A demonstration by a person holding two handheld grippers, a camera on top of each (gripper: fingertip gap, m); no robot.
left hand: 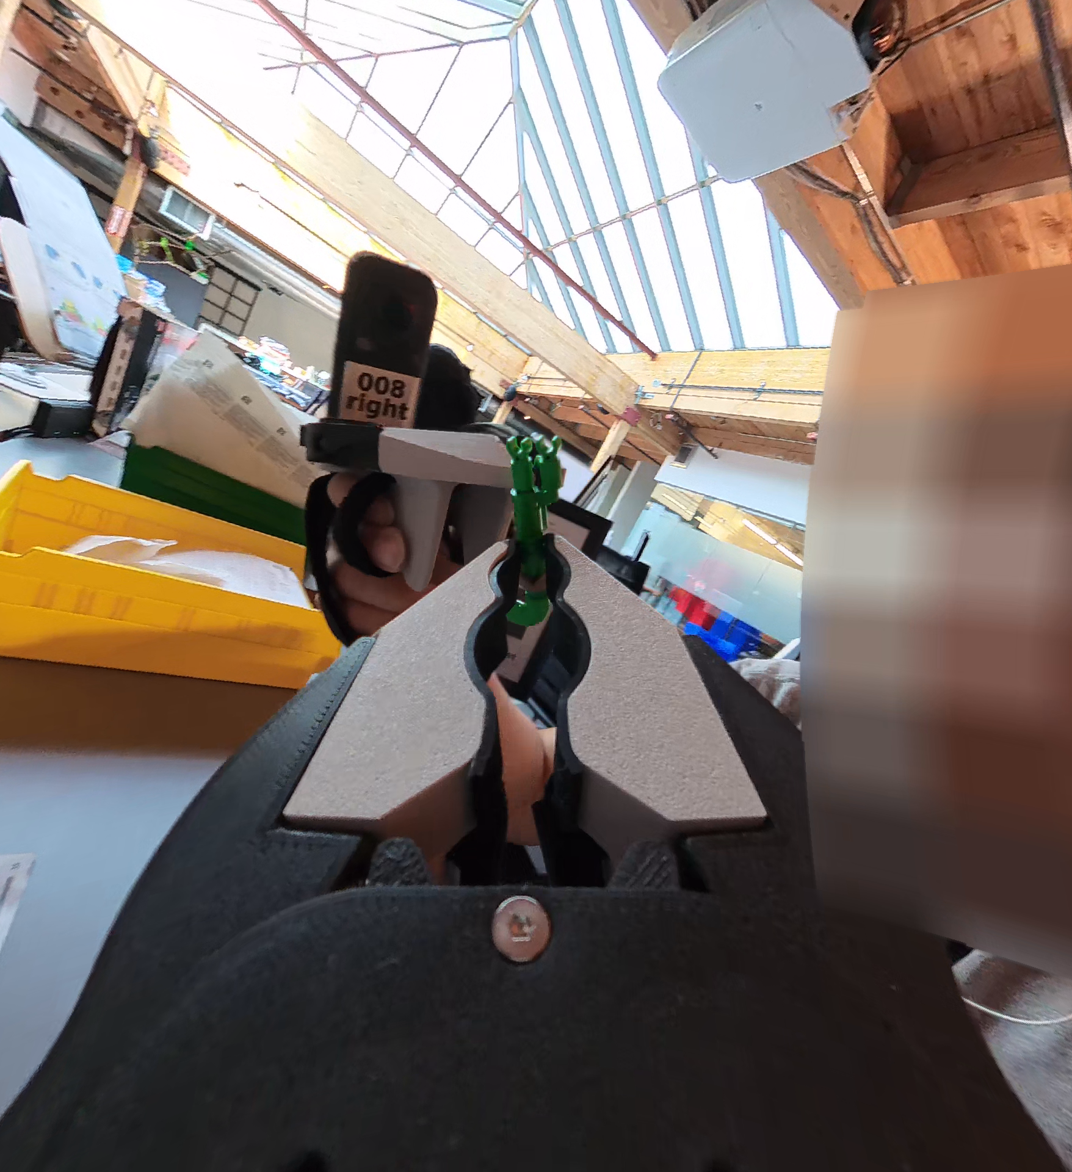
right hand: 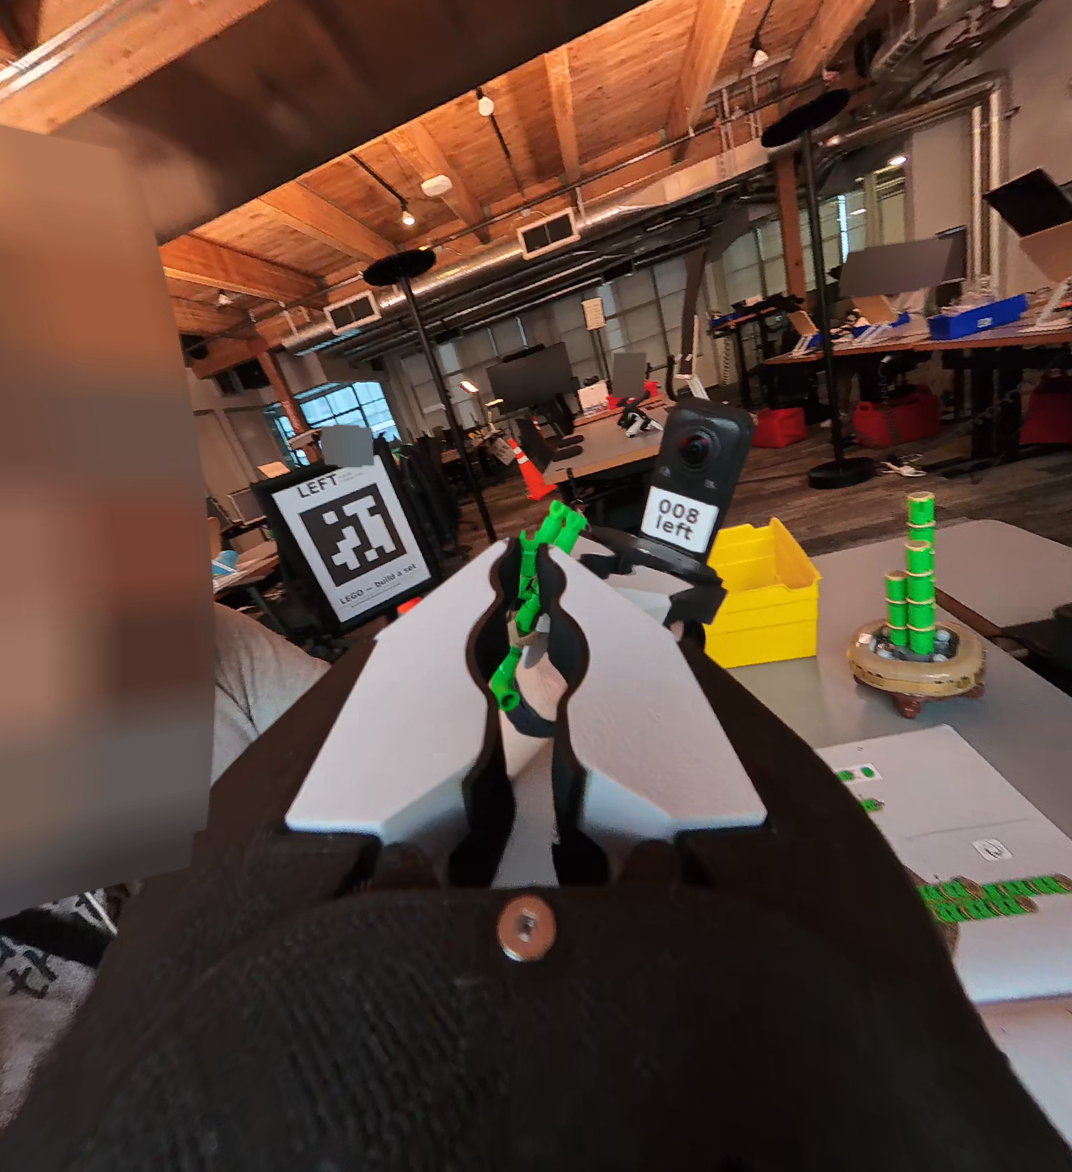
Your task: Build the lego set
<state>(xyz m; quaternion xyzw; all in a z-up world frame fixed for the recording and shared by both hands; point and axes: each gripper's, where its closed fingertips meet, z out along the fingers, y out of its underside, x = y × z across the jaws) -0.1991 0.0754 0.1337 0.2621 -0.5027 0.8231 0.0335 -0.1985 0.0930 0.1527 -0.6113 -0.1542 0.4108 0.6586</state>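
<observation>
My left gripper [left hand: 530, 546] is shut on a thin green lego stem [left hand: 528, 507], which sticks up past its tips with small prongs on top. My right gripper [right hand: 530, 553] is shut on a green jointed stem [right hand: 528, 596] that runs along its jaw gap. The two grippers face each other, tips close together in the air above the table. I cannot tell whether the green pieces are joined. The right gripper's camera [left hand: 384, 330] shows in the left wrist view, and the left gripper's camera [right hand: 701, 453] in the right wrist view. A green bamboo lego model [right hand: 914, 602] stands on a round tan base [right hand: 914, 666].
A yellow bin [right hand: 768, 596] stands on the grey table [right hand: 1028, 729]; it also shows in the left wrist view [left hand: 45, 609] with paper inside. An open instruction booklet [right hand: 965, 856] lies at the right. A marker sign [right hand: 356, 539] stands behind. A person sits close. Left and right tips are no more than a few centimetres apart.
</observation>
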